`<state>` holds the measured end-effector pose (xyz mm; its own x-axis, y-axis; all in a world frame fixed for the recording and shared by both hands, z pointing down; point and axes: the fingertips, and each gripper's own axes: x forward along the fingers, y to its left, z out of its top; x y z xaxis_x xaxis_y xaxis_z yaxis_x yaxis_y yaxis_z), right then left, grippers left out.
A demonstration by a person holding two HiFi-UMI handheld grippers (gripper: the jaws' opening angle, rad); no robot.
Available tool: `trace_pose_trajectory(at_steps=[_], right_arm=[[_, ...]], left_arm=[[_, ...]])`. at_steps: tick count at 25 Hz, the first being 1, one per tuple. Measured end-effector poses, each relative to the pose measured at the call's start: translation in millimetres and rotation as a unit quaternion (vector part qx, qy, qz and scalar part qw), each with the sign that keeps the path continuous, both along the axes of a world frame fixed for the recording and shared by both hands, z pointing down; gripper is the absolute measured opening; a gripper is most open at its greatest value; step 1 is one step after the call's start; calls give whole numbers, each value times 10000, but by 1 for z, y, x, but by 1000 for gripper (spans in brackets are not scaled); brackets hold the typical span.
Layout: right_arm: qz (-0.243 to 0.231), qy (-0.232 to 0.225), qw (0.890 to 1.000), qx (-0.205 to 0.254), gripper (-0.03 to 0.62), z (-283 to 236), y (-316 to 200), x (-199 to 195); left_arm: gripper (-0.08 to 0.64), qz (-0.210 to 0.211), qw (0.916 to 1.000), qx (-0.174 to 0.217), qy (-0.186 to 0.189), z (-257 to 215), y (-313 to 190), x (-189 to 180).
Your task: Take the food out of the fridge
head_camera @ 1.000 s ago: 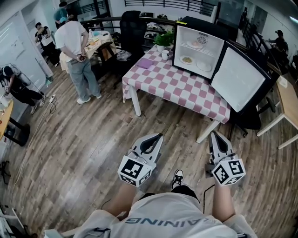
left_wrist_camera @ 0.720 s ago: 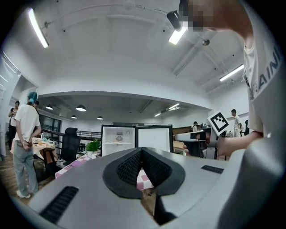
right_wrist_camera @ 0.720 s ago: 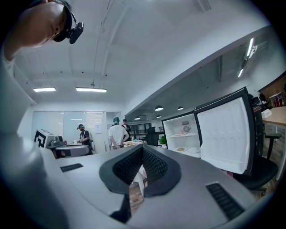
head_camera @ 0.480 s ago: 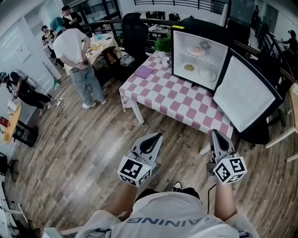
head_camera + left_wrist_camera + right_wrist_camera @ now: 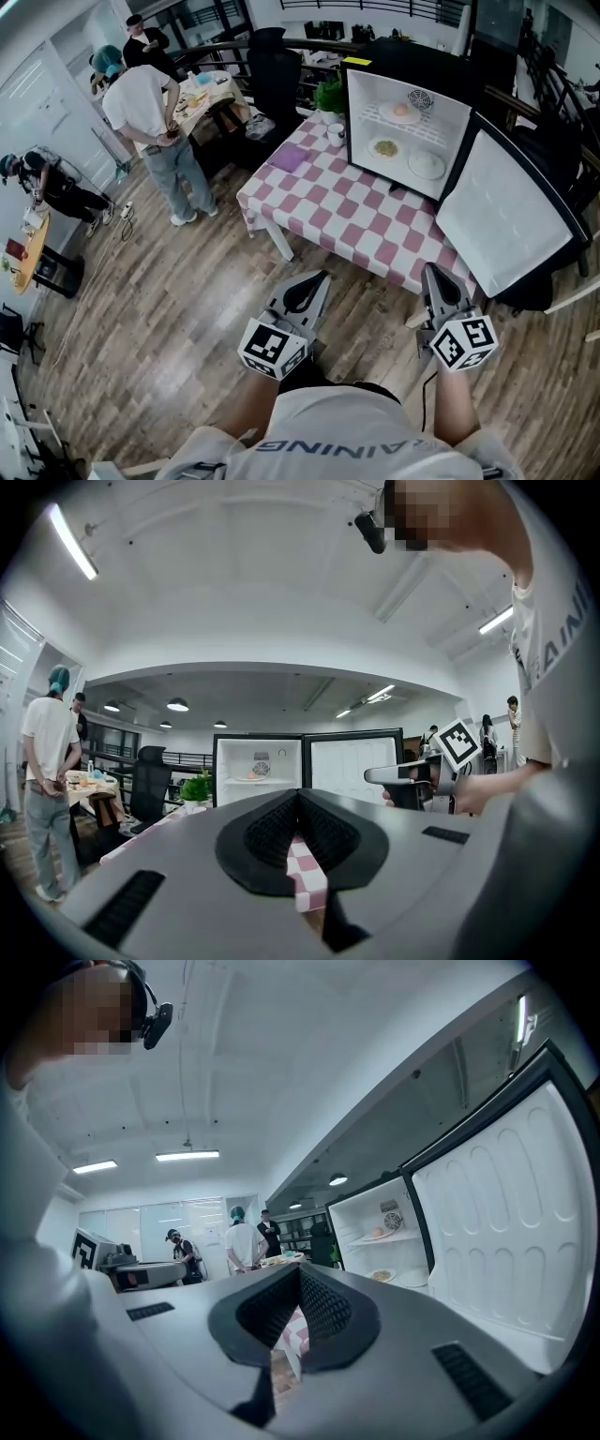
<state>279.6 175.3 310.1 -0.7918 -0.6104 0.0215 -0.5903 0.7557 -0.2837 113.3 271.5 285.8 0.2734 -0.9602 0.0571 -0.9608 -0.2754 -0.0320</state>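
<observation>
i am holding both tools clenched on nothing: the left gripper [image 5: 321, 275] and the right gripper [image 5: 430, 269] are each showing their jaws pressed together, with only checkered cloth visible past the tips. i am standing short of the table [image 5: 319, 192], so the food is well apart from me. it is sitting inside the fridge [image 5: 448, 112], whose door [image 5: 506, 220] is hanging wide open to the right. a plate with something pinkish [image 5: 401, 111] is resting on the upper shelf. below it, a plate with a pale heap [image 5: 384, 148] is lying just beside a white plate [image 5: 427, 165].

i am expecting these to be stiff, smooth and breakable. they are probably light enough for one gripper, but slippery at the rim, and the loose food is likely to slide if tilted. i am judging the near rim of each plate to be the place to pinch, keeping it level.

i am not able to tell what the food is; it is too small. whether the white plate is carrying anything is unclear too, and the depth of the shelf is hidden.
</observation>
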Motion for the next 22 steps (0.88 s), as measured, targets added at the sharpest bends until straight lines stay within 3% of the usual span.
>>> trace_pose_trajectory(at_steps=[9, 22], right_arm=[[459, 289, 9985, 86, 20, 5, -63, -41], [1467, 288, 9888, 46, 20, -12, -172, -174]], left_arm=[[6, 563, 9981, -24, 246, 21, -93, -44], [6, 1455, 9893, -62, 114, 9, -243, -185]])
